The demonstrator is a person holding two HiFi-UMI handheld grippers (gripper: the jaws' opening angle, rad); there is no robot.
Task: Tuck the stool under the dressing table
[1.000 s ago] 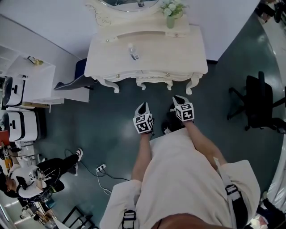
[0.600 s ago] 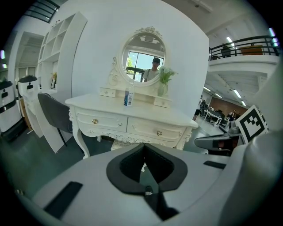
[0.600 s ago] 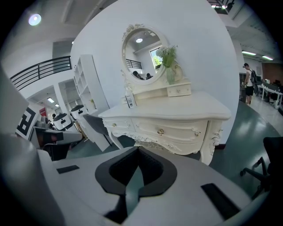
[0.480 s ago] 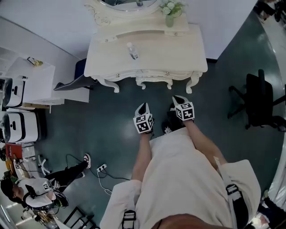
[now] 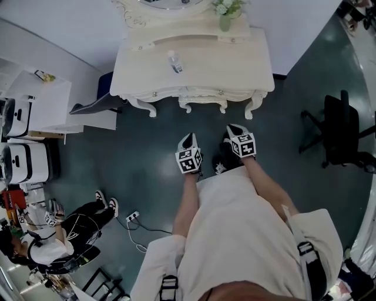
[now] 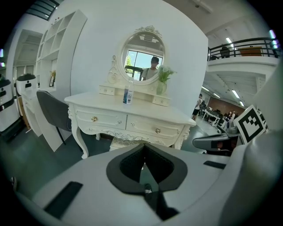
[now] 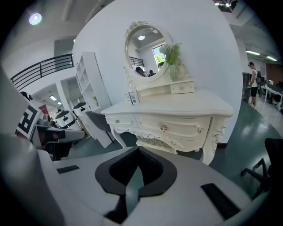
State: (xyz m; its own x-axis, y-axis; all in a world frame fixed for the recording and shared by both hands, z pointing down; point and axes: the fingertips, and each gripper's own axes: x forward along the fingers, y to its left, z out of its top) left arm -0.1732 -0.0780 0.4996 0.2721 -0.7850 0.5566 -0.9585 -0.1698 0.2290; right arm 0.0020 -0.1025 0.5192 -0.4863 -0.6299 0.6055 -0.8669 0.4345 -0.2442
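Stool [image 5: 202,106] at upper centre, seemingly tucked home beneath the surface [image 5: 205,67] with only its front edge showing; left tool [image 5: 188,141] and right tool [image 5: 233,132], jaws together and empty, hang mid-frame, well apart from it.

The white dressing table [image 5: 235,70] stands against the wall, with a small bottle [image 5: 174,62] on top and a vase of flowers [image 5: 225,16] at the back. Under its front edge, between the legs, a carved cream rim shows, seemingly the stool [image 5: 202,107]. Over the dark floor the left gripper [image 5: 188,138] and right gripper [image 5: 231,129] point tableward, tips closed, touching nothing. A black office chair [image 5: 341,138] stands well apart to the right.
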